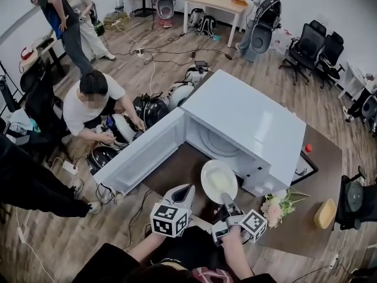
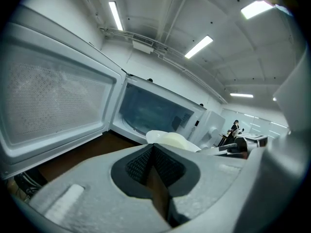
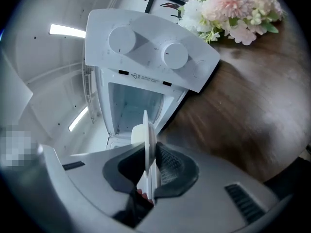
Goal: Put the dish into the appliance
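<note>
A white microwave (image 1: 247, 125) stands on the brown table (image 1: 177, 173) with its door (image 1: 141, 152) swung wide to the left and the cavity (image 1: 215, 143) showing. My right gripper (image 1: 225, 197) is shut on the near rim of a white dish (image 1: 219, 180), which hovers just in front of the opening. In the right gripper view the dish (image 3: 147, 135) stands edge-on between the pads of the right gripper (image 3: 150, 155), facing the cavity (image 3: 131, 103). My left gripper (image 1: 187, 189) is shut and holds nothing, just left of the dish (image 2: 170, 140); its tips (image 2: 153, 147) meet.
Pink and white flowers (image 1: 281, 204) lie right of my right gripper, with a yellow dish (image 1: 325, 213) further right. A person (image 1: 94, 105) crouches on the floor beside the open door among cables. Office chairs (image 1: 312, 46) stand at the back right.
</note>
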### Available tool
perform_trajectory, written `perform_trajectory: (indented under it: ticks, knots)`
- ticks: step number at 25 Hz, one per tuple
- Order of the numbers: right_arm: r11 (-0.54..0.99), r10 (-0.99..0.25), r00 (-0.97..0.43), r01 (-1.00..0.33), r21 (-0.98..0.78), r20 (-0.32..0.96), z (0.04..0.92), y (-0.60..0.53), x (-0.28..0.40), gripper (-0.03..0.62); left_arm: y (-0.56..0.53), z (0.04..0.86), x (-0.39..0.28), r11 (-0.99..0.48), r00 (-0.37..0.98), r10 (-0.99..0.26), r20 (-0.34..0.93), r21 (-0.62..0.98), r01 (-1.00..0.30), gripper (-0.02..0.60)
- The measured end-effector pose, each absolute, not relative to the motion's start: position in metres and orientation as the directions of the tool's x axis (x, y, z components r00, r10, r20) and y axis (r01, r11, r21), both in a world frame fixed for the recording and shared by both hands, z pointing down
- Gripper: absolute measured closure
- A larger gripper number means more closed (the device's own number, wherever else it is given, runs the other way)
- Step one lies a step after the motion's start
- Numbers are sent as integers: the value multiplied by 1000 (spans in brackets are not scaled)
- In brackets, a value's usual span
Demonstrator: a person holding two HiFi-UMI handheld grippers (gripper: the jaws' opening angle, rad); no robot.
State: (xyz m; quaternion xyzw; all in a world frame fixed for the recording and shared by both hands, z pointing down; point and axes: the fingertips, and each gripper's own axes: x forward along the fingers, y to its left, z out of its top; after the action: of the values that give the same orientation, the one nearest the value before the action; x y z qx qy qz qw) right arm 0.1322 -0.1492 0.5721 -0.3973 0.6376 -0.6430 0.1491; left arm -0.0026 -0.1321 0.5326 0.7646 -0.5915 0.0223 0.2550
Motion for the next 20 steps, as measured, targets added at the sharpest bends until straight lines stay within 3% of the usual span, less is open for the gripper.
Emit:
perform_trajectory:
  ticks: [20]
  knots:
    - [-262, -813, -473, -224, -939, 339, 573, -199, 118, 542, -202, 527, -14, -337, 456, -822, 342, 353, -873, 572]
